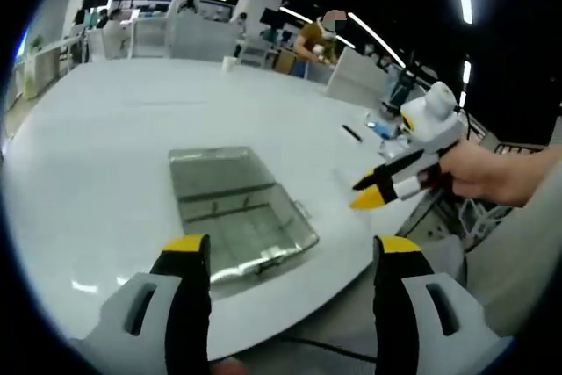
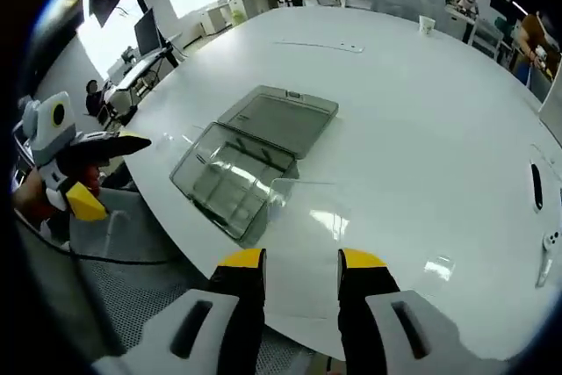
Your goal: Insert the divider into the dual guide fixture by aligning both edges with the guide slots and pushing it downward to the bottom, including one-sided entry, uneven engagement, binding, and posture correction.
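Note:
The fixture is a clear plastic box standing near the white table's edge, its hinged lid lying open flat behind it. A transparent divider sheet lies flat on the table beside the box, just ahead of my right gripper. That gripper's jaws stand a little apart with nothing between them. My left gripper hovers wide open over the table edge in front of the box, holding nothing. The right gripper also comes into the left gripper view from the right, held by a hand, and the left gripper into the right gripper view.
A black pen and a small white object lie on the white table. A paper cup stands at the far side. A person sits beyond the table.

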Demonstrator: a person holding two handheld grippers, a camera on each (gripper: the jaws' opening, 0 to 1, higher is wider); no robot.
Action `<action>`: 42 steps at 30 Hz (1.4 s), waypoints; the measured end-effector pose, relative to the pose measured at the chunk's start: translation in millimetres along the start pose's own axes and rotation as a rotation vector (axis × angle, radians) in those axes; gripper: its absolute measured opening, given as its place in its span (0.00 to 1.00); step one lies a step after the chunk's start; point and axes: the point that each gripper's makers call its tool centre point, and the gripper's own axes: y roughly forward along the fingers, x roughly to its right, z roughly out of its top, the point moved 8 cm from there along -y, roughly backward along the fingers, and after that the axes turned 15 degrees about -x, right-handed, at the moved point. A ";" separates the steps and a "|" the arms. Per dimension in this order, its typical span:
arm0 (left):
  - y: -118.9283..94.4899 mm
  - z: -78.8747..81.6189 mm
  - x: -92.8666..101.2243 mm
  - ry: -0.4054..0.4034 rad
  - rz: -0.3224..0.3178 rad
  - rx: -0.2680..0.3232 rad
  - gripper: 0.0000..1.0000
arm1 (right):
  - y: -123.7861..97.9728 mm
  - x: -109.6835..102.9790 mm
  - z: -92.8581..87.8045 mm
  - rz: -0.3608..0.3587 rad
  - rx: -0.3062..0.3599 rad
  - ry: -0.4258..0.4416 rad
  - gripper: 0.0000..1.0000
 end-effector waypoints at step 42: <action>12.4 31.8 32.6 -0.033 -0.188 0.083 0.44 | -30.8 -47.6 15.4 0.058 0.114 -0.149 0.27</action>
